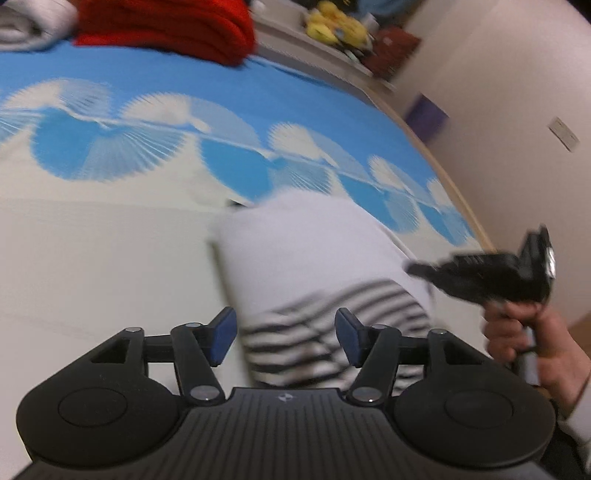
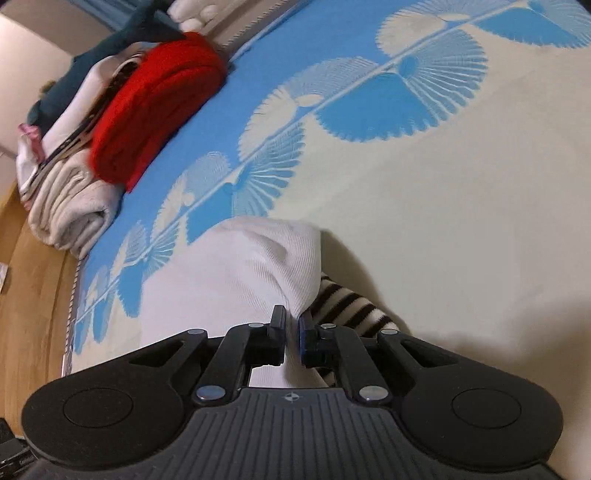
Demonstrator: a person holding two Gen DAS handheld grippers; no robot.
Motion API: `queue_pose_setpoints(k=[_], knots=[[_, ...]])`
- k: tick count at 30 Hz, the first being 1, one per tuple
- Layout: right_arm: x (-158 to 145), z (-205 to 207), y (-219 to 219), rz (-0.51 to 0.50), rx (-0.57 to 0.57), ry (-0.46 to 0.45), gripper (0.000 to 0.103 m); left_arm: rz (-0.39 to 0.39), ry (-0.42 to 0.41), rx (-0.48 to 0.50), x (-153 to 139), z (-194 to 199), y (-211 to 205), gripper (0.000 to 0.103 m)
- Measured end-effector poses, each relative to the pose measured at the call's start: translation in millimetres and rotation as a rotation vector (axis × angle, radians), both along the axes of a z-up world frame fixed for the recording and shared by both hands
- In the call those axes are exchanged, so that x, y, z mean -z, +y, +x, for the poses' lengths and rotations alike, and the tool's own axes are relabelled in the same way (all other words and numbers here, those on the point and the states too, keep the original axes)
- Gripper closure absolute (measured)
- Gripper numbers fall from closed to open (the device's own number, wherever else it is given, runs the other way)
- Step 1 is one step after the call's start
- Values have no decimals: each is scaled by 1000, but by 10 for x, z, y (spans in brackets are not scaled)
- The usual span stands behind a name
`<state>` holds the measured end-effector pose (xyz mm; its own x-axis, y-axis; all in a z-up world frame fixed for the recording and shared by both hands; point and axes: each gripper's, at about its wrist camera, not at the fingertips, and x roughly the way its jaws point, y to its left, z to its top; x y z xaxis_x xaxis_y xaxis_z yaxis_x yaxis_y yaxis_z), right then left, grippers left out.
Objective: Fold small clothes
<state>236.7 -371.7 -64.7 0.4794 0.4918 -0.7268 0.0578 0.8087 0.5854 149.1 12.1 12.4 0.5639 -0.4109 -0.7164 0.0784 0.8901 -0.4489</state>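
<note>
A small white garment (image 1: 295, 251) with a black-and-white striped part (image 1: 317, 332) lies on the blue and cream patterned bed cover (image 1: 110, 240). My left gripper (image 1: 285, 334) is open just above the striped part, holding nothing. My right gripper (image 2: 292, 328) is shut on a fold of the white garment (image 2: 236, 273), lifting it, with the striped part (image 2: 351, 306) just to its right. In the left wrist view the right gripper (image 1: 417, 268) shows at the right, held by a hand, over the garment's right edge.
A stack of folded clothes with a red knit (image 2: 155, 99) and a cream towel (image 2: 70, 210) sits at the cover's far edge; the red knit also shows in the left wrist view (image 1: 166, 26). A shelf with yellow toys (image 1: 336, 26) and a wall (image 1: 498, 110) are at the right.
</note>
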Motion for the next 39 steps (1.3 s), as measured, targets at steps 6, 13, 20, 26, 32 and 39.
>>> queue_pose_setpoints(k=[6, 13, 20, 26, 32, 39], knots=[[-66, -20, 47, 8, -18, -43, 97, 188, 248, 139, 567, 66, -470, 25], [-16, -55, -3, -49, -26, -19, 98, 219, 272, 168, 685, 22, -528, 25], [16, -261, -28, 7, -157, -1, 46, 179, 277, 165, 687, 52, -415, 24], [85, -426, 35, -89, -295, 55, 96, 169, 272, 163, 631, 87, -393, 24], [-194, -565, -400, 11, -185, -38, 99, 151, 263, 192, 630, 35, -377, 23], [169, -555, 3, -284, -340, 125, 99, 260, 308, 265, 749, -29, -519, 21]])
